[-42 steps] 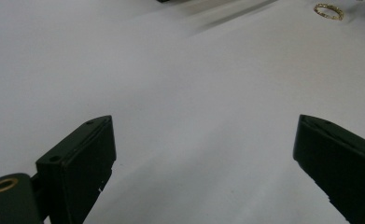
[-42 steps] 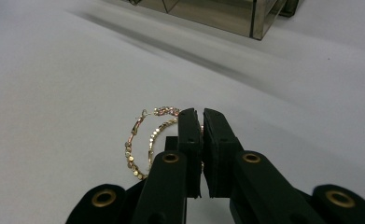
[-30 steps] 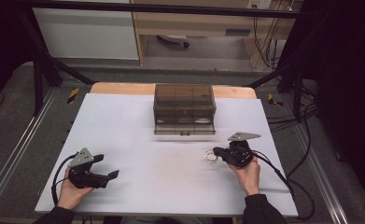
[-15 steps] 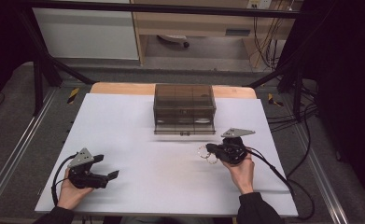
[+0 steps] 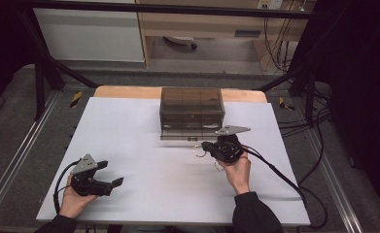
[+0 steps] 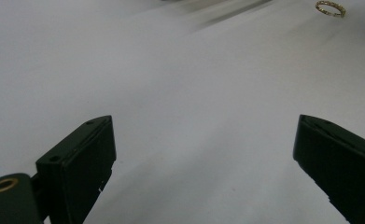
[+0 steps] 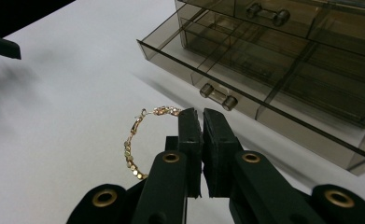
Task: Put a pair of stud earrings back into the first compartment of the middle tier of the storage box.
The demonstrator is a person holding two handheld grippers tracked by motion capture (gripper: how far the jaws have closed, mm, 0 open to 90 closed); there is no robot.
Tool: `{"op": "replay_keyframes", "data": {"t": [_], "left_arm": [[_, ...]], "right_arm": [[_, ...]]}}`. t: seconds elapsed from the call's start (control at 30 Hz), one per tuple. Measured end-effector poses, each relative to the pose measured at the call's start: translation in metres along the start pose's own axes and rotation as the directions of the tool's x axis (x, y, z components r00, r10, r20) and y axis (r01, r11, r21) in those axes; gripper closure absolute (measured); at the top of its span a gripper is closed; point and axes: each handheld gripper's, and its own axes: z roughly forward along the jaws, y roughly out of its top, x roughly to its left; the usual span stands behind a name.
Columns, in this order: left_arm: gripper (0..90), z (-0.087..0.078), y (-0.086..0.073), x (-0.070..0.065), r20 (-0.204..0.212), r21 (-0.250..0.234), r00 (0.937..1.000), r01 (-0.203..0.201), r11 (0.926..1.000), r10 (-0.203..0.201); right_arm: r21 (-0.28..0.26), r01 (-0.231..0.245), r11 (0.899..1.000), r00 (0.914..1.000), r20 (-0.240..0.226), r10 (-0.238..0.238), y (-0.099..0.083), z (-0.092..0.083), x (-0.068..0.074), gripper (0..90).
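Right claw (image 7: 198, 116), bracelet (image 7: 134, 140) clamped, nearer drawer box (image 7: 283, 60)

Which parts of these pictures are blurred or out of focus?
Left gripper view: the table's far edge is streaked, while the gold ring stays fairly crisp. Right gripper view: the bracelet and smoky drawer box look sharp. High view: sharp, with dark surroundings.

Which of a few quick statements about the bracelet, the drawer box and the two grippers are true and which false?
1. The right gripper is shut on the bracelet. True.
2. The left gripper is shut. False: its jaws stand wide apart over the white table.
3. The smoky drawer box has its bottom drawer pulled out. True.
4. A gold ring lies inside that drawer. False: it lies on the table.
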Motion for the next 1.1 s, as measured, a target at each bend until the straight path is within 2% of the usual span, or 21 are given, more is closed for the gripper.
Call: {"op": "replay_keyframes", "data": {"t": [0.57, 0.9, 1.1], "left_arm": [[5.8, 0.0, 0.0, 0.0, -0.001, 0.001, 1.0, -0.001, 1.0, 0.001], [5.8, 0.0, -0.001, 0.0, 0.0, 0.003, 1.0, -0.002, 1.0, 0.002], [5.8, 0.0, -0.001, 0.001, 0.001, 0.003, 1.0, -0.002, 1.0, 0.002]], "right_arm": [[0.002, 0.018, 1.0, 0.9997, 0.016, -0.018, 0.035, 0.034, 0.009, 86.7], [0.02, 0.024, 1.0, 0.9996, 0.018, -0.024, 0.048, 0.059, 0.01, 86.7], [0.019, 0.011, 1.0, 0.9998, 0.019, -0.011, 0.053, 0.072, 0.01, 86.7]]}}
